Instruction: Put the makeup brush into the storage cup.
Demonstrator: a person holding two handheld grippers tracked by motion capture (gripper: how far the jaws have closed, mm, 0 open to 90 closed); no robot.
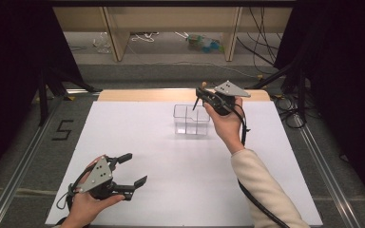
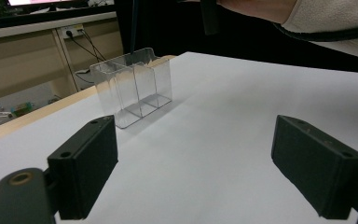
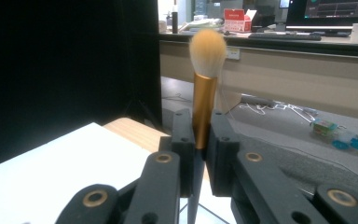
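Note:
A makeup brush [image 3: 205,74] with a gold ferrule and pale bristles stands upright, bristles up, and my right gripper [image 3: 201,133] is shut on its ferrule. From above, the right gripper [image 1: 201,96] is held over the right end of a clear plastic divided box [image 1: 190,119]. The brush's dark handle [image 1: 196,103] points down toward the box. My left gripper [image 1: 136,167] rests at the front left of the white table [image 1: 138,133], open with nothing between its jaws. In the left gripper view, the left gripper [image 2: 200,163] faces the clear box [image 2: 133,86] from a distance.
The wooden back edge of the table [image 1: 138,95] runs behind the box. Beyond it are shelf legs [image 1: 119,42], cables and small items on the floor. A taped number 5 [image 1: 62,129] marks the floor at the left. Metal rails [image 1: 24,156] flank the table.

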